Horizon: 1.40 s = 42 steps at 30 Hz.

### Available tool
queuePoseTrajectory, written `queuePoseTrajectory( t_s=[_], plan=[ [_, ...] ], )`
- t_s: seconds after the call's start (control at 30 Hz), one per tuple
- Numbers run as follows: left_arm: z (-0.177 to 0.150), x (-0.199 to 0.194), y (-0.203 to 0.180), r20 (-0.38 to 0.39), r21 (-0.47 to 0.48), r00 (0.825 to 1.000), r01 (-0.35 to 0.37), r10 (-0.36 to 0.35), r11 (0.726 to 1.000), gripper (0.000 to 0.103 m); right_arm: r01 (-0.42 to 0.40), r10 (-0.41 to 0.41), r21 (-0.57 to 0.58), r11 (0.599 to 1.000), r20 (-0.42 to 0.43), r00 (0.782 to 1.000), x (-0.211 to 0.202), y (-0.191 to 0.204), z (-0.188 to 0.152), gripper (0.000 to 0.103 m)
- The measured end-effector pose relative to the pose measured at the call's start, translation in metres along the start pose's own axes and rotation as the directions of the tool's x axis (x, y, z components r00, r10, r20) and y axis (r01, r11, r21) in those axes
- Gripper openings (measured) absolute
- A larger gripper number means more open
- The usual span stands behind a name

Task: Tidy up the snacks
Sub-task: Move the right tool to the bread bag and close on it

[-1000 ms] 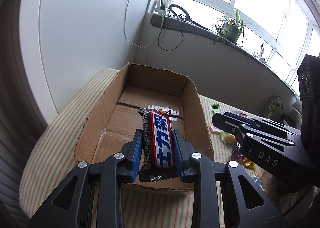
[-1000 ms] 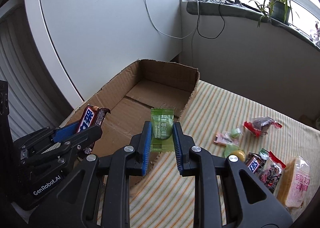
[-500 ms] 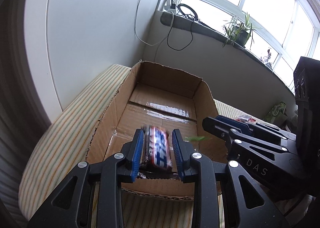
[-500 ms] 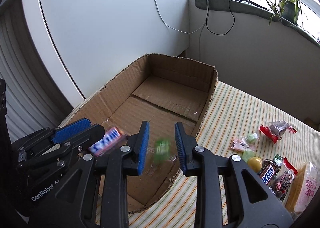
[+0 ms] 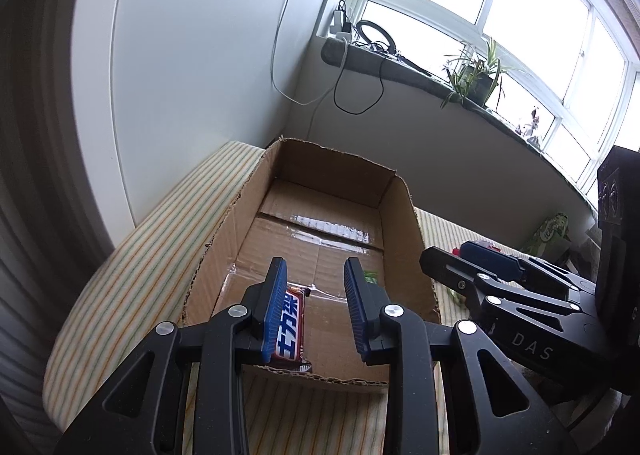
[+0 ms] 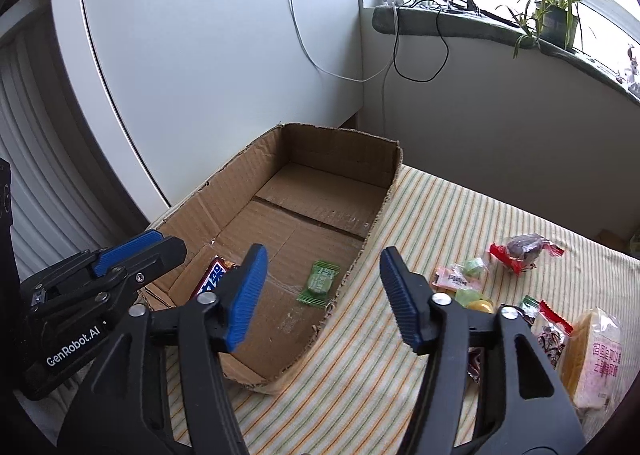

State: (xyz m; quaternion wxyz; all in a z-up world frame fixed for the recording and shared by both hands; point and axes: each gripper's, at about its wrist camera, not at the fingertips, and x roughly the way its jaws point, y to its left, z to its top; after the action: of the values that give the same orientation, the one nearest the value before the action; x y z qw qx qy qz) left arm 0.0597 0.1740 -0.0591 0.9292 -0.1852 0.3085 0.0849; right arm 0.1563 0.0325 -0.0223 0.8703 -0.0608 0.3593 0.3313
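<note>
An open cardboard box (image 5: 404, 223) (image 6: 384, 191) stands on the striped cloth. A Snickers bar (image 5: 290, 329) (image 6: 212, 279) lies on the box floor at the near end. A green candy packet (image 6: 319, 282) lies beside it; in the left wrist view only its tip (image 5: 370, 276) shows. My left gripper (image 5: 316, 311) is open and empty above the near end of the box. My right gripper (image 6: 322, 291) is open wide and empty above the box's right wall.
Loose snacks lie on the cloth right of the box: a red-wrapped sweet (image 6: 524, 247), small candies (image 6: 460, 275), a yellow ball (image 6: 480, 305), a dark packet (image 6: 548, 331) and a wrapped cake (image 6: 596, 363). A white wall and a windowsill with cables stand behind.
Both grippers opened and let go: the Snickers bar and the green candy packet dropped into the box. Both grippers then drew back and upward.
</note>
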Motion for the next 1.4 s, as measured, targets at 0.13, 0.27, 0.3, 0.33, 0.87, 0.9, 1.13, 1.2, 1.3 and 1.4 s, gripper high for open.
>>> queuePoseTrajectory(
  t_s=[0.13,0.27,0.3,0.33,0.87,0.9,1.13,1.2,1.3,1.4],
  plan=[
    [-0.001,-0.006,-0.010,0.007,0.007,1.000,0.005,-0.005,1.000,0.028,0.026,-0.026,0.014,1.000,0.019,0.999,-0.020,-0.015,-0.006,0.078],
    [-0.003,-0.012,-0.021,0.017,0.016,1.000,0.013,-0.013,1.000,0.048,0.061,-0.063,0.043,0.997,0.048,0.997,-0.044,-0.036,-0.016,0.091],
    [-0.004,-0.013,-0.024,0.022,0.019,1.000,0.016,-0.016,1.000,0.052,0.071,-0.074,0.053,0.996,0.050,0.996,-0.049,-0.043,-0.019,0.091],
    [-0.005,-0.014,-0.027,0.024,0.024,0.999,0.021,-0.021,1.000,0.052,0.081,-0.084,0.065,0.995,0.052,0.995,-0.054,-0.050,-0.022,0.091],
    [-0.024,-0.002,-0.107,-0.052,0.121,0.986,0.163,-0.158,0.979,0.067,0.209,-0.219,0.225,0.952,0.018,0.976,-0.114,-0.167,-0.071,0.092],
    [-0.026,-0.001,-0.113,-0.056,0.131,0.985,0.172,-0.165,0.976,0.067,0.222,-0.231,0.231,0.947,0.010,0.973,-0.116,-0.174,-0.074,0.092],
    [-0.038,0.013,-0.154,-0.114,0.184,0.968,0.242,-0.224,0.953,0.067,0.246,-0.241,0.293,0.924,-0.057,0.969,-0.120,-0.222,-0.097,0.092],
    [-0.042,0.018,-0.167,-0.132,0.199,0.961,0.264,-0.241,0.944,0.067,0.235,-0.223,0.315,0.920,-0.073,0.972,-0.120,-0.236,-0.103,0.092],
    [-0.048,0.025,-0.187,-0.163,0.220,0.949,0.303,-0.271,0.927,0.067,0.208,-0.186,0.358,0.910,-0.095,0.978,-0.117,-0.254,-0.111,0.092],
    [-0.054,0.032,-0.205,-0.192,0.243,0.937,0.334,-0.292,0.911,0.067,0.173,-0.141,0.395,0.902,-0.109,0.984,-0.112,-0.268,-0.117,0.092]
  ],
)
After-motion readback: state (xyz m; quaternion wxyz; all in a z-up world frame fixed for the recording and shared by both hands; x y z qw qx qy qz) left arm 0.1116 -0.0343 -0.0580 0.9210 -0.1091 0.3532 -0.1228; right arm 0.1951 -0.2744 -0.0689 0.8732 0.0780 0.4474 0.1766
